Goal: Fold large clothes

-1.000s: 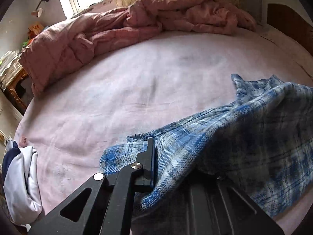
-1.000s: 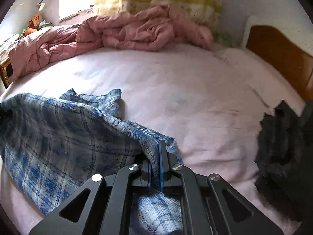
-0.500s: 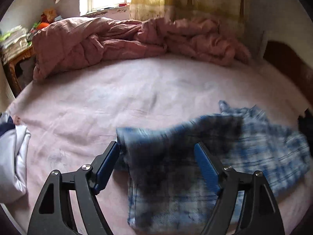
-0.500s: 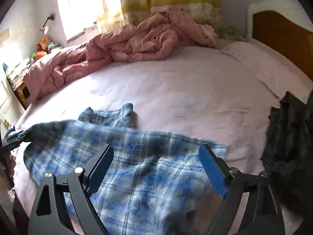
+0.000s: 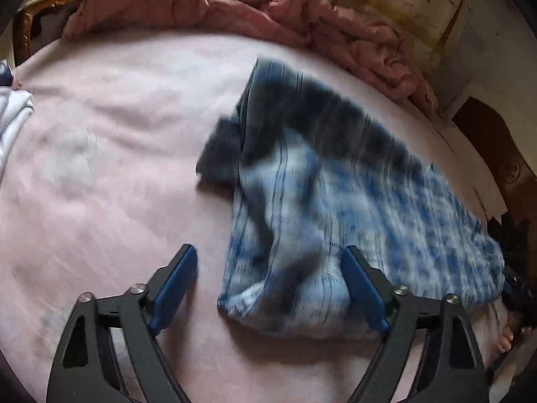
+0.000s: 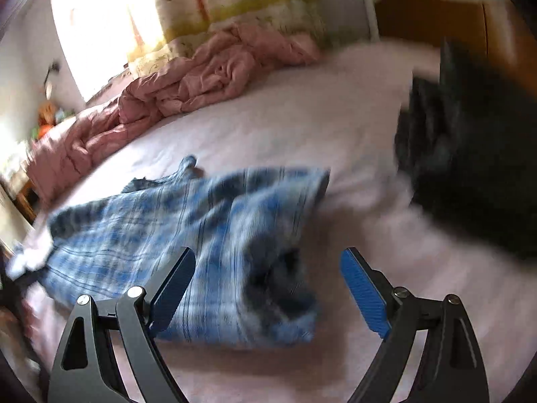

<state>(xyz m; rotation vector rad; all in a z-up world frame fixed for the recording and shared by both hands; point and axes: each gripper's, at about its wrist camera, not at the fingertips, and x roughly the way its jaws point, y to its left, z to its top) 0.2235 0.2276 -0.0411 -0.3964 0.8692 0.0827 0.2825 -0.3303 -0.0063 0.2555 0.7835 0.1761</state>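
A blue plaid shirt (image 5: 339,208) is seen lying folded on the pink sheet (image 5: 110,168), blurred by motion in both views so that its seams and collar cannot be made out. The left gripper (image 5: 268,272) is held wide apart above the shirt's near edge, nothing clamped. The right gripper (image 6: 268,272) is likewise spread, empty, over the shirt's near corner. A black garment (image 6: 470,154) is smeared and cut off at the right edge. A pink quilt (image 6: 188,80) is bunched at the far side. A white garment (image 5: 13,114) is cropped at the left.
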